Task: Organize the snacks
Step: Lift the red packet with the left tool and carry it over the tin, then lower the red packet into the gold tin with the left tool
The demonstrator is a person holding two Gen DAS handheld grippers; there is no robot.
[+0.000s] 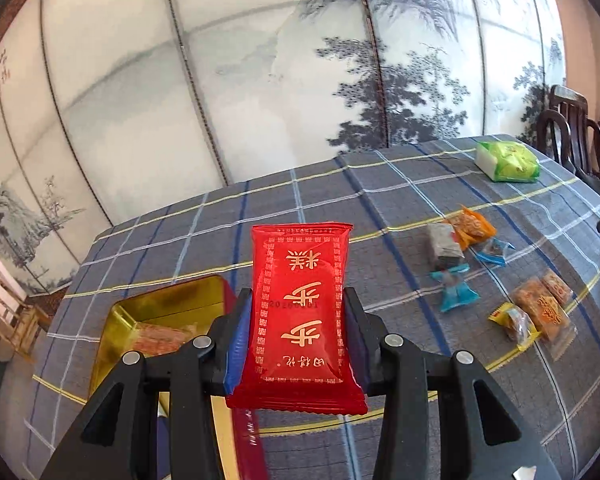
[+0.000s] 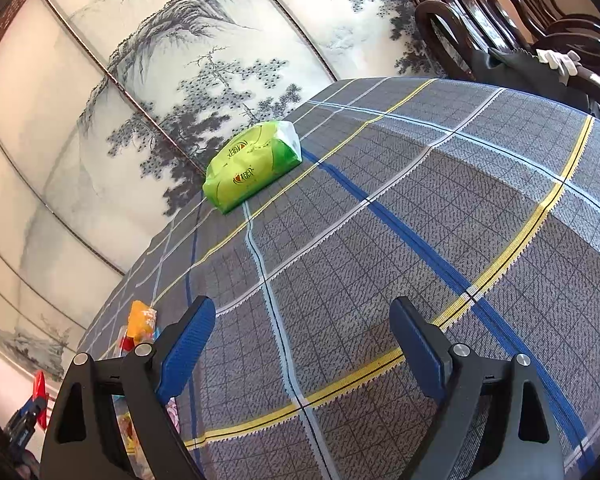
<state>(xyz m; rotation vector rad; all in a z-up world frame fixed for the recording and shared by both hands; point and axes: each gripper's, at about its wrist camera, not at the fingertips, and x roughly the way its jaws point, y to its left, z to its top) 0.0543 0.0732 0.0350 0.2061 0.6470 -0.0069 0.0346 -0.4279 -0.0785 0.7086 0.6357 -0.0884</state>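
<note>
Over the near left part of the counter (image 1: 380, 208), left wrist view: left gripper (image 1: 298, 298) closed on a red snack packet (image 1: 300, 312), blue pads pressing both long sides, packet upright between the fingers and raised clear of the plaid cloth. Gold lettering printed on the packet face. Below and to the left of the gripper, near the counter's left edge: gold tin (image 1: 168, 320), open, with orange-wrapped snacks inside. Toward the right edge: loose group of small snacks comprising a grey packet (image 1: 444, 246), an orange packet (image 1: 470, 226), two blue-wrapped candies (image 1: 456, 286), a yellow-wrapped piece (image 1: 514, 322) and clear packets of brown bars (image 1: 540, 306). Near the far right corner: green tissue pack (image 1: 508, 160), well apart from the snack group. Behind the counter: painted landscape screen (image 1: 260, 60); dark wooden chairs (image 1: 580, 128) at the right.

Above the middle of the counter (image 2: 380, 220), right wrist view: right gripper (image 2: 300, 328) standing wide, nothing between the blue pads, only plaid cloth visible in the gap. Near the far edge: green tissue pack (image 2: 254, 164), lying flat. At the left edge of the view, partly hidden behind the left finger: orange snack packet (image 2: 142, 318). Dark chairs (image 2: 520, 8) beyond the far right corner.
</note>
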